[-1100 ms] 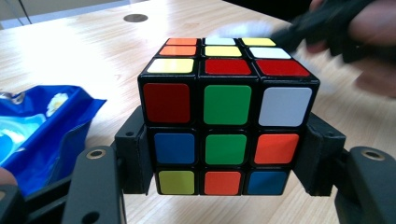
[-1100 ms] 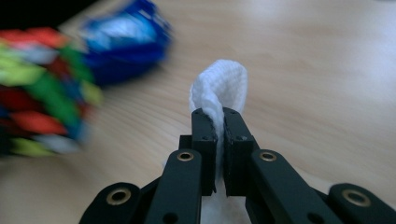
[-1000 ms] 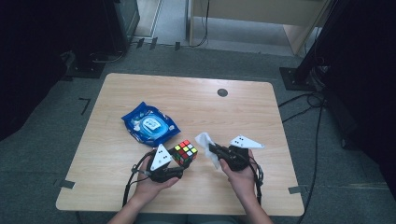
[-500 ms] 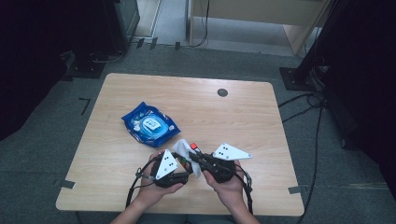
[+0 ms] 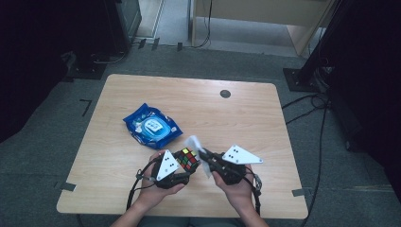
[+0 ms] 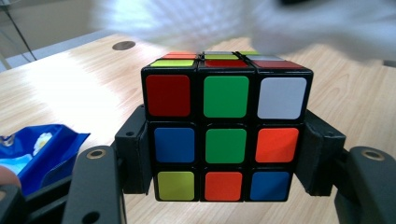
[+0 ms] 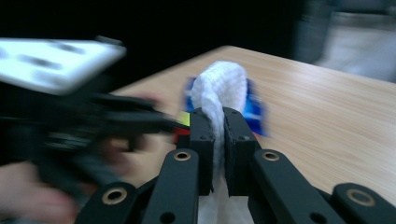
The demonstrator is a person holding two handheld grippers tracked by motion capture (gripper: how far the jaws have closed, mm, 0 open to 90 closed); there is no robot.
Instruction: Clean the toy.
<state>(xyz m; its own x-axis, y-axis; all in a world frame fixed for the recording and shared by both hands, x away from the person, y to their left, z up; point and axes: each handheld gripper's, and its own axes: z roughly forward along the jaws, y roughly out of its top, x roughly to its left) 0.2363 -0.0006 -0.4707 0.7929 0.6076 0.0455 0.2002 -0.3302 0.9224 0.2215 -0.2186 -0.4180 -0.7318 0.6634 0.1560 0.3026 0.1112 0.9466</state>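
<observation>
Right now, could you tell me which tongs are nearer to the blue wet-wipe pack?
Left. The left tongs, gripping the puzzle cube, sit just below the blue wet-wipe pack; the right tongs, pinching a white wipe, are farther right.

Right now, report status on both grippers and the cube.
Left gripper clamped on cube. Right gripper pinching white wipe, beside cube. Blue wipe pack behind, clear.
</observation>
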